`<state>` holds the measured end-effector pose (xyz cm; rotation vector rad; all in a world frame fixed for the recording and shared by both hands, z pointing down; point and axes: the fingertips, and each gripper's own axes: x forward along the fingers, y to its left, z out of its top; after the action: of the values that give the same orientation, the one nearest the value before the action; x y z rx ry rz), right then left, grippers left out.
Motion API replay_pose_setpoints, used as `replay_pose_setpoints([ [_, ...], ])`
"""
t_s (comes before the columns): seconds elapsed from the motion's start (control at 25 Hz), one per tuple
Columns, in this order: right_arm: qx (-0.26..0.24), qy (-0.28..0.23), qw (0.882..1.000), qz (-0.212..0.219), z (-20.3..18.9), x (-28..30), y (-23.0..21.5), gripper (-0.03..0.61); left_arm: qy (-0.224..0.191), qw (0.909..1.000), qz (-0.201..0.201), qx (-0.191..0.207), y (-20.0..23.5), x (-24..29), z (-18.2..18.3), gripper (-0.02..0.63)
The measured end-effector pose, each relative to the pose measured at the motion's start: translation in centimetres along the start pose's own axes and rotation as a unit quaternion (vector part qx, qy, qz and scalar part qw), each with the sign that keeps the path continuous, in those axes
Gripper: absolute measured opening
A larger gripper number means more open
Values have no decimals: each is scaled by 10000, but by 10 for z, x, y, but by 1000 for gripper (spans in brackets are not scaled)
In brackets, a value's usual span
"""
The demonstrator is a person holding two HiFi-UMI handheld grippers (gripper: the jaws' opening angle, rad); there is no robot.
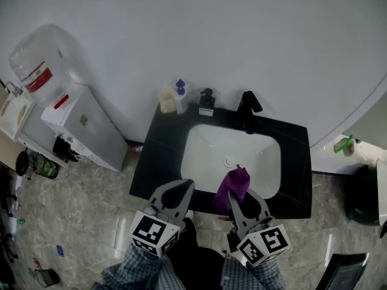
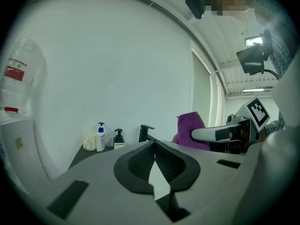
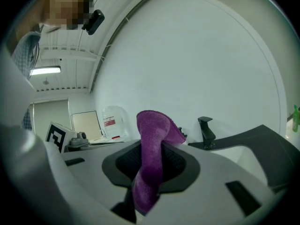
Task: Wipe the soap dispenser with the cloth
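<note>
right gripper (image 1: pixel 237 198): jaws clamped on the purple cloth (image 1: pixel 233 185). a bunched end stands up past the tips and the rest hangs below them.
left gripper (image 1: pixel 175 193): jaws together, nothing between them. held low at 6 o'clock of the counter (image 1: pixel 156 162), just beside the right one.
soap dispenser (image 1: pixel 207 101): black pump bottle at the counter's back edge by the wall, at 11 o'clock of the basin (image 1: pixel 199 153). it stands upright, well apart from both grippers. i take this as the task's thing.
neighbours: blue-topped pump bottle (image 1: pixel 180 96) just beside it at its 9 o'clock. black faucet (image 1: pixel 247 110) near, at its 3 o'clock.
step in hand: by my reading, carrying the cloth across the basin. no wiping yet.
doing it well: come in toward 11 o'clock, staying left of the faucet. lead with the raised cloth end so fabric meets the bottle, not the jaw tips.
steadying: the bottle looks light and likely to tip. i'd open the left jaws and brace its base or pump neck.
stroke: top down, then round the sides. go lightly on the pump head, or it may squirt.
</note>
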<state>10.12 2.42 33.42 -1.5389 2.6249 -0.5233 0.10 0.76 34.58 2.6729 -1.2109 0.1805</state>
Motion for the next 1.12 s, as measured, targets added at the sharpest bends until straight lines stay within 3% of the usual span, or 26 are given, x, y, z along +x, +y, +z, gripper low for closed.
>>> replay_pose_setpoints([
  [0.36, -9, 207, 9992, -348, 20, 110, -48, 91, 254, 9995, -165, -106, 95, 66, 11, 11],
  [0.68, -115, 283, 9953, -917, 23, 171, -100, 91, 448, 9976, -383, -350, 138, 107, 6, 11],
  [1.12, -431, 598, 9964, -417, 36, 263, -134, 91, 642, 9962, -107, -584, 169, 126, -11, 11],
])
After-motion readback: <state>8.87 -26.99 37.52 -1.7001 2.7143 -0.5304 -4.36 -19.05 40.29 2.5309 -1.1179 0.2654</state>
